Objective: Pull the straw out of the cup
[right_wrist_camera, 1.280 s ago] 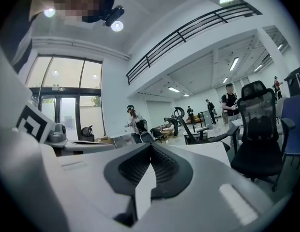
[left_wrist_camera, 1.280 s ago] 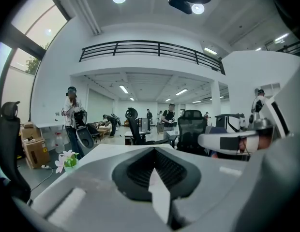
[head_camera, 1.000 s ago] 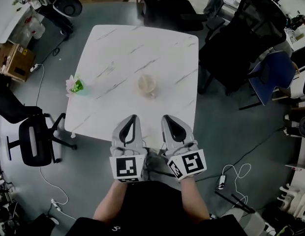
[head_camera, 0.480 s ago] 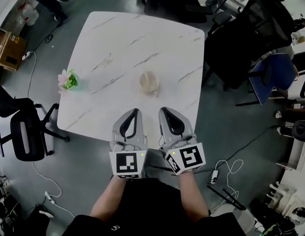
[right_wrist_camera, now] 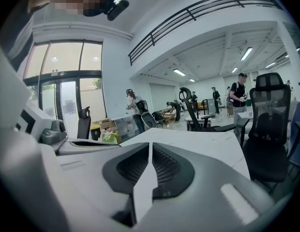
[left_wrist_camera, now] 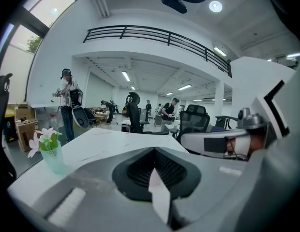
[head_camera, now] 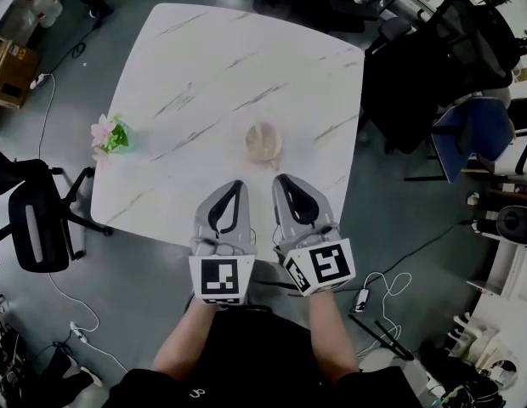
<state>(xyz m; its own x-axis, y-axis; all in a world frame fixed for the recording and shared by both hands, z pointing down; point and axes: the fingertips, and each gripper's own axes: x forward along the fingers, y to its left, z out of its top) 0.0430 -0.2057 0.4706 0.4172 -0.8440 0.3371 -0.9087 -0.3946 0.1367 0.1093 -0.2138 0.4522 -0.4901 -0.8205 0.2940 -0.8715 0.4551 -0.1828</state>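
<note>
At the far left, on the floor beside the worktop (head_camera: pixel 204 66), sits a cardboard box (head_camera: pixel 10 68). I cannot tell what is in it, and any print on it is too small to read.

Near the worktop's left edge stands a small green vase (head_camera: pixel 116 138) with pale pink flowers (head_camera: pixel 101 130) in it. It shows again in my left gripper view, upright, its flowers leaning left.

My left tongs (head_camera: pixel 235 184) hang over the near edge of the worktop, pointing away from me. Their own view shows the two jaws pressed together with nothing between them (left_wrist_camera: pixel 154 153). The cube (head_camera: pixel 219 278) at their back carries a black-and-white square marker, a pattern and no words.

The cup (head_camera: pixel 263 141) stands on the worktop just beyond the tips of both tongs, between them and a little nearer the right pair, touching neither. It is pale and see-through, with something light inside. From above I cannot make out the straw.

My right tongs (head_camera: pixel 278 178) lie beside the left ones, close but apart. Their jaws are closed too and hold nothing (right_wrist_camera: pixel 150 147). Their cube (head_camera: pixel 324 266) bears another square marker, tilted.
</note>
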